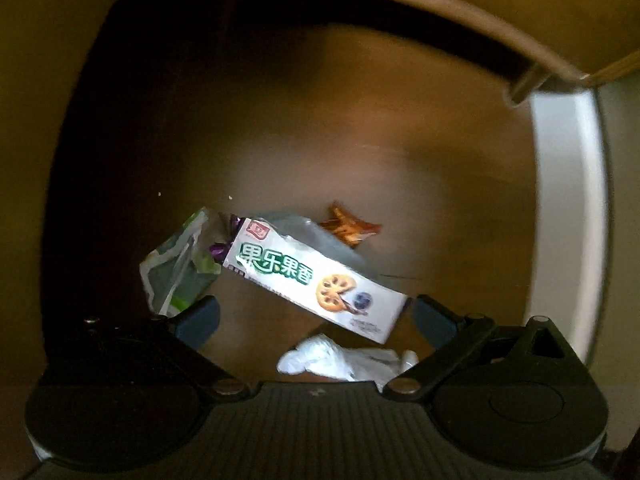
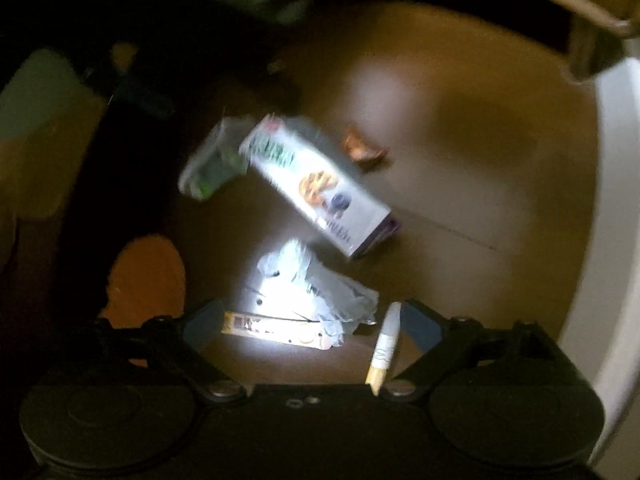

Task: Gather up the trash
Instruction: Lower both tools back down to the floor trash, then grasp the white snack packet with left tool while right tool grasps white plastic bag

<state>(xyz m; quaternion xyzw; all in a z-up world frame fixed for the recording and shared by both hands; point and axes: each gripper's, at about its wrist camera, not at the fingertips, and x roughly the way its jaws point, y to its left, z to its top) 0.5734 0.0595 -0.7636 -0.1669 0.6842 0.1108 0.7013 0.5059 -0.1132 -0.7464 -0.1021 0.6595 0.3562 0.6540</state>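
Trash lies on a brown floor (image 1: 400, 140). A white biscuit box (image 1: 316, 280) lies slanted just beyond my left gripper (image 1: 316, 316), which is open and hangs over it with nothing between its fingers. Left of the box is a green wrapper (image 1: 176, 264), behind it an orange wrapper (image 1: 348, 228), and below it crumpled white plastic (image 1: 344, 360). My right gripper (image 2: 312, 324) is open above a flat yellow-white wrapper (image 2: 272, 326), the white plastic (image 2: 308, 284) and a small white-and-yellow tube (image 2: 384, 352) beside its right finger. The box (image 2: 320, 188) lies farther off.
A wooden furniture edge (image 1: 400, 8) arches over the top of the view, and a white panel (image 1: 568, 200) stands at the right. A blurred orange shape (image 2: 148, 280) sits on the floor at the left of the right wrist view. The far left is dark.
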